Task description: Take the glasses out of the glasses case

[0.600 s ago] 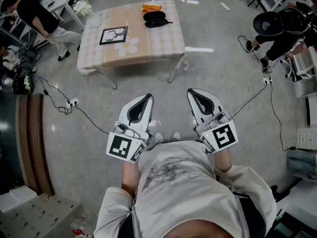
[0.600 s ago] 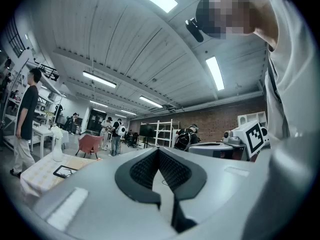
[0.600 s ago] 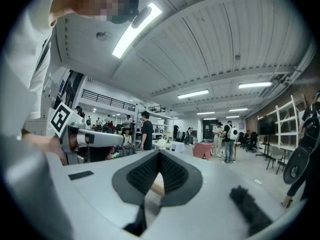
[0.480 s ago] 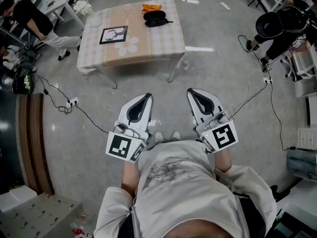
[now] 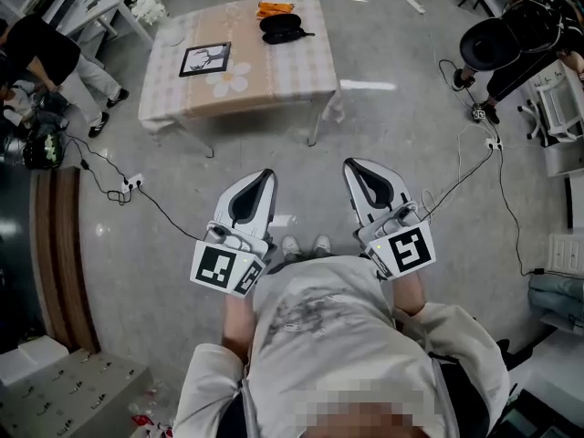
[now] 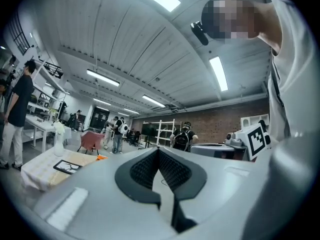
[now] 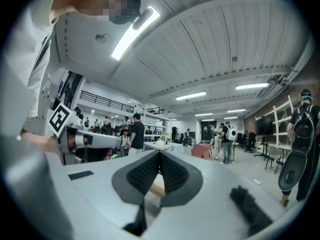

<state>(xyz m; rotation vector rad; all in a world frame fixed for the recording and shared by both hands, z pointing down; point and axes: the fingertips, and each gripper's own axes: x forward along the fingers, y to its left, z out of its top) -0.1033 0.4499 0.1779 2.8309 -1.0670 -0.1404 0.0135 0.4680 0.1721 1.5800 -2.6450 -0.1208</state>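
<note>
Left gripper (image 5: 264,175) and right gripper (image 5: 350,164) are held low in front of the person's (image 5: 319,336) chest, side by side. Both point forward toward the desk (image 5: 292,71) and are well apart from it. In the left gripper view the two jaws are pressed together at their tips. Its black, finely ribbed pads (image 6: 142,170) meet in a narrow V with nothing between them. The right gripper view shows the same: its textured black pads (image 7: 142,174) are closed tip to tip and hold nothing. Each gripper has a smooth, pale grey shell that tapers to the tip, with a dark teardrop-shaped inset. At the rear of each sits a white cube (image 5: 222,268) bearing a black square marker.

The glasses case (image 5: 281,28) lies on the far part of the desk. It is a black, rounded, slightly glossy shell that reads as two lobes. It is too small here to tell whether it lies open or whether glasses are inside. Just behind it, at the far edge, lies a crumpled orange thing (image 5: 276,9). Nearer the left side a dark-framed picture (image 5: 204,59) lies flat.

A soft cloth (image 5: 315,85) drapes over the desk's edges, pale checked at the sides with a tan middle band and a white daisy print. The floor (image 5: 401,135) is grey and smooth with a dull sheen, and thin black cables (image 5: 109,176) trail across it.
</note>
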